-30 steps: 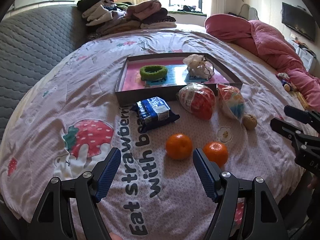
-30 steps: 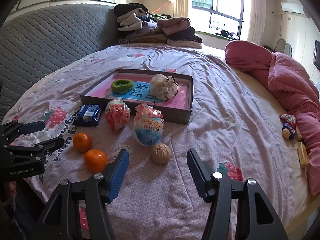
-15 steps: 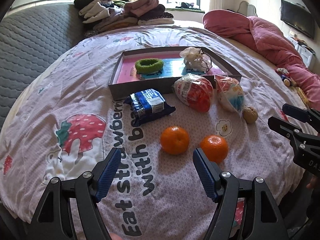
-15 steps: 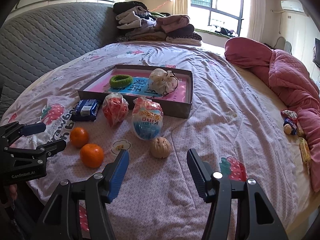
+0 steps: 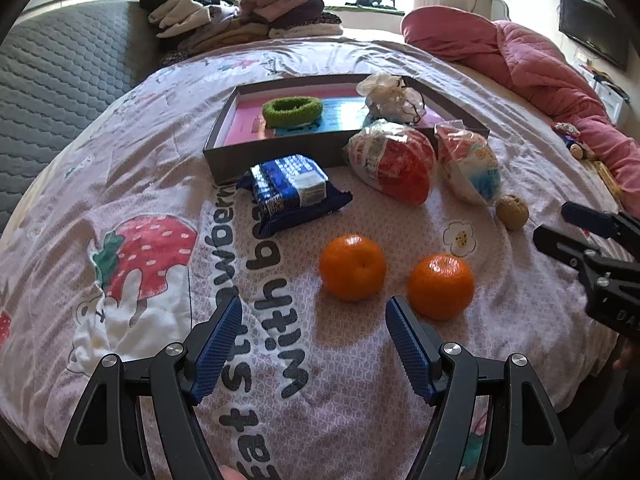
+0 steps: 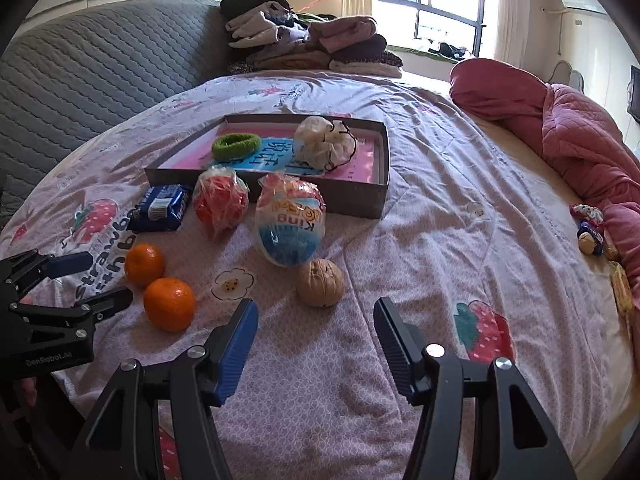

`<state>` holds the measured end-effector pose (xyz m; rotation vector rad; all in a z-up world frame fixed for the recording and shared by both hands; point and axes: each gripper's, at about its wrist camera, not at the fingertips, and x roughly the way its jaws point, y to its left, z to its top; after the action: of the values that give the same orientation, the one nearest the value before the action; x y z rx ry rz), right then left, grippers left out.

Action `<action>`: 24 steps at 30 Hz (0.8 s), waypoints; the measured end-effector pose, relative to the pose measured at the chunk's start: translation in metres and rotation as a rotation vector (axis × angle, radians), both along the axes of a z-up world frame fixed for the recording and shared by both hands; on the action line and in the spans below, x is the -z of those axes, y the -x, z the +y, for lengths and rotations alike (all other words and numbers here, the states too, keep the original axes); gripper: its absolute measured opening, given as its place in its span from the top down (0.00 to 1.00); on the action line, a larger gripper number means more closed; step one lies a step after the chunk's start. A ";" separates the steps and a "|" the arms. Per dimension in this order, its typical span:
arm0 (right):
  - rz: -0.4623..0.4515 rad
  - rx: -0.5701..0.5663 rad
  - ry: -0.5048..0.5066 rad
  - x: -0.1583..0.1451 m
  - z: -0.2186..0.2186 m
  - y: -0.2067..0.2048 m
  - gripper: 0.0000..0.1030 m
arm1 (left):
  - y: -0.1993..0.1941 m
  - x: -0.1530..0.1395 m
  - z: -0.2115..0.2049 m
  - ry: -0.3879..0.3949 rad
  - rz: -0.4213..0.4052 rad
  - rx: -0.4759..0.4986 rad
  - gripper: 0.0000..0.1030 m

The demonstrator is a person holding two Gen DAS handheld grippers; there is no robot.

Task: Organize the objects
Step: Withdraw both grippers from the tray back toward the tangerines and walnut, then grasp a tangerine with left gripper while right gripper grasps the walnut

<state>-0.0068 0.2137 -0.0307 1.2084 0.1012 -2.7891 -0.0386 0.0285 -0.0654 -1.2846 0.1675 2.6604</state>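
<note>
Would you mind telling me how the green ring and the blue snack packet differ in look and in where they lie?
The green ring is round, fuzzy and open in the middle; the blue snack packet is a shiny, blocky foil wrapper with a white label. The green ring lies inside the shallow box, while the blue snack packet lies on the bedsheet just in front of that box. Neither is held.

Bright daylight from far window (image 6: 432, 4); soft shadows; fisheye-bent, dark-vignetted edges

Two orange tangerines (image 5: 353, 267), blue-and-white snack packet (image 5: 290, 185), green fuzzy ring (image 5: 292, 111), pink strawberry-print bedsheet (image 5: 136, 168), grey tray (image 5: 276, 158)
</note>
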 end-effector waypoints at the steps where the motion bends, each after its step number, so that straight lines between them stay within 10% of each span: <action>1: -0.002 0.000 -0.001 0.002 0.000 0.002 0.42 | 0.001 0.000 0.000 -0.001 0.003 0.003 0.27; 24: -0.040 0.012 0.001 0.024 0.008 0.037 0.42 | 0.030 0.012 0.010 -0.020 0.003 0.027 0.27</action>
<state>-0.0438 0.2215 -0.0544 1.2682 0.0896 -2.7733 -0.0684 0.0388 -0.0776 -1.2636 0.1571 2.6351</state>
